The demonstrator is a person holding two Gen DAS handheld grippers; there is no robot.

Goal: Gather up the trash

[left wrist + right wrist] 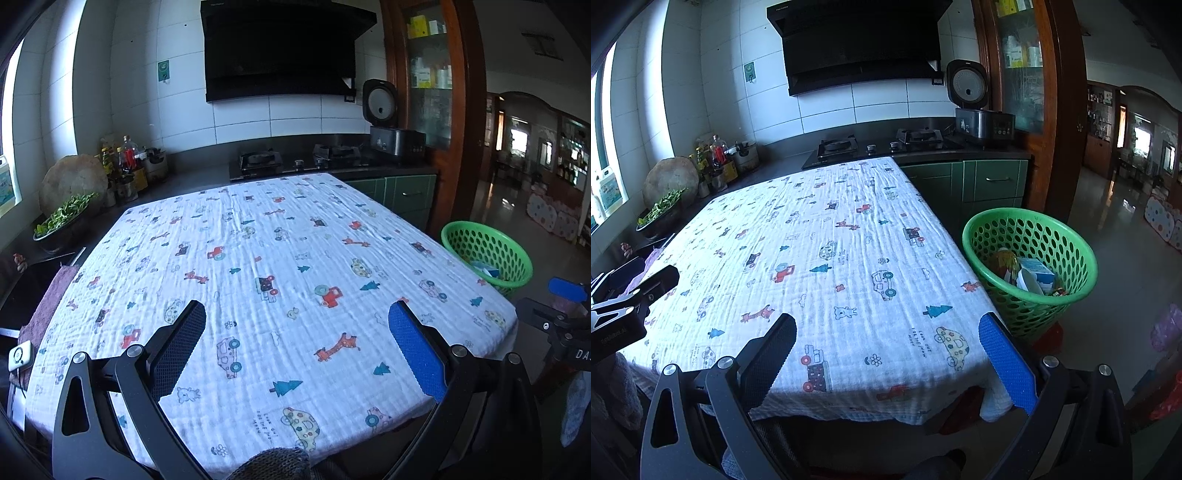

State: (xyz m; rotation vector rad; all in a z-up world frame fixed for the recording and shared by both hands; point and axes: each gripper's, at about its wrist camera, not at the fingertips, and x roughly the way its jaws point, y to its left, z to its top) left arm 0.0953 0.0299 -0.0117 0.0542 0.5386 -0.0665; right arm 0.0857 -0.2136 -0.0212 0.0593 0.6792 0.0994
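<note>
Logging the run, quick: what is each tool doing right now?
Left tool: open, holding nothing, above the tablecloth.
Right tool: open, holding nothing.

Daylight from window point(9, 173) at left, blown out white in both views. Cool bluish cast. Tablecloth point(258, 280) bright, evenly lit; bench point(783, 168) behind dim. Glare streaks on floor point(1108, 229) at right. Strong fisheye bending; black vignette in corners. Wall tiles point(147, 92) curved. Focus sharp centrally, softer toward edges.

The left gripper point(297, 349) hangs wide apart above a white cartoon-printed tablecloth point(258, 258). A green perforated plastic basket point(487, 254) stands beside the table's right edge.
</note>
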